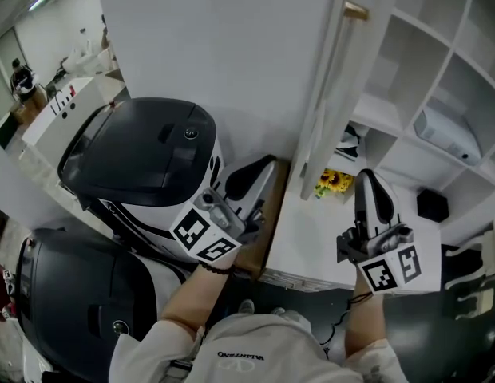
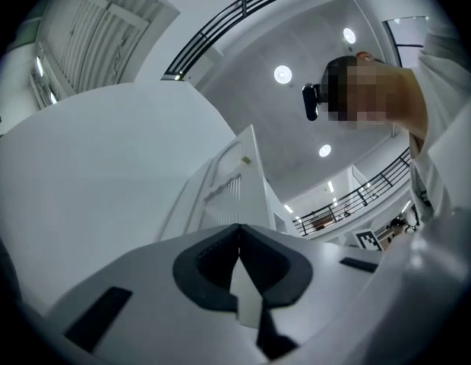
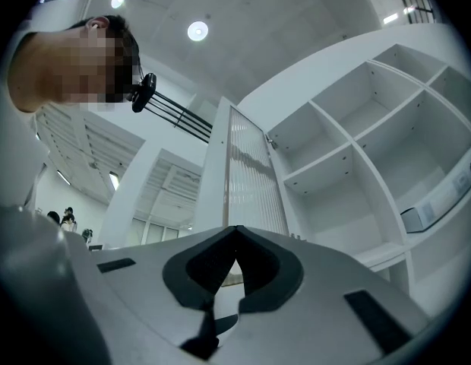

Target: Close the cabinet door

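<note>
Open cabinet door (image 1: 326, 94) — left gripper (image 1: 259, 170) and right gripper (image 1: 369, 183) both squeezed tight, nothing in them.
The door sticks out edge-on between the two grippers, with its bottom near the left one's tip. In the cabinet (image 1: 407, 38), yellow flowers (image 1: 334, 183) lie at the left edge of the low shelf by the door — a white thing (image 1: 447, 134) sits in a cubby further right.

We see a white cabinet door (image 3: 251, 181) with a ribbed, translucent panel and a brass-coloured knob (image 1: 355, 10), set beside white shelves (image 1: 439, 62). The sunflowers (image 1: 334, 183) are yellow. The left claw (image 1: 267, 163) and right claw (image 1: 367, 175) are black on white, each carrying black-and-white square markers.
</note>
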Available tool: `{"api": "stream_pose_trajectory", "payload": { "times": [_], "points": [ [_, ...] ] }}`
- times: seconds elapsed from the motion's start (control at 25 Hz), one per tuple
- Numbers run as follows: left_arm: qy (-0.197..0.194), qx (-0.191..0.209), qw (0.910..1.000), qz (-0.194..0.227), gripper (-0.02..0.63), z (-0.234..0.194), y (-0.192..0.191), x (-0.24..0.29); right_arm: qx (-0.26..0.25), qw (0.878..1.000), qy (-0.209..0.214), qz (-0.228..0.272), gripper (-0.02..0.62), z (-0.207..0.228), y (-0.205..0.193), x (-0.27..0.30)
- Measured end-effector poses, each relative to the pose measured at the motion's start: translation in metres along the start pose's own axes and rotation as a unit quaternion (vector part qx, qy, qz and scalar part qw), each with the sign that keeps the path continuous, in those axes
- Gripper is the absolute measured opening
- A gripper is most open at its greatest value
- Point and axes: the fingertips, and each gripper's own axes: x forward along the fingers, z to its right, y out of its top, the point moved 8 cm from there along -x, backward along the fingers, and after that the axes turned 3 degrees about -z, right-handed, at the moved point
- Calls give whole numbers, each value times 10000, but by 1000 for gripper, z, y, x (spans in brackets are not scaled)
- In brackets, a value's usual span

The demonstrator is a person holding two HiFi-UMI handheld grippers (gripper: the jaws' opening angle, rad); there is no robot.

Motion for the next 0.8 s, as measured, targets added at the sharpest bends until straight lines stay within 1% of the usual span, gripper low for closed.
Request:
{"api": "stream_pose_trajectory", "payload": {
  "times": [0.2, 0.56, 0.8],
  "points": [
    [-179, -21, 9996, 211, 5, -3, 12, 23, 151, 9994, 260, 174, 11, 8, 15, 9],
    [-586, -169, 9970, 485, 6, -11, 31, 64, 152, 9963, 775, 334, 11, 18, 45, 36],
    [-926, -158, 9935, 646, 44, -12, 48, 86, 34, 9941, 999, 410, 11, 14, 58, 47]
  ]
}}
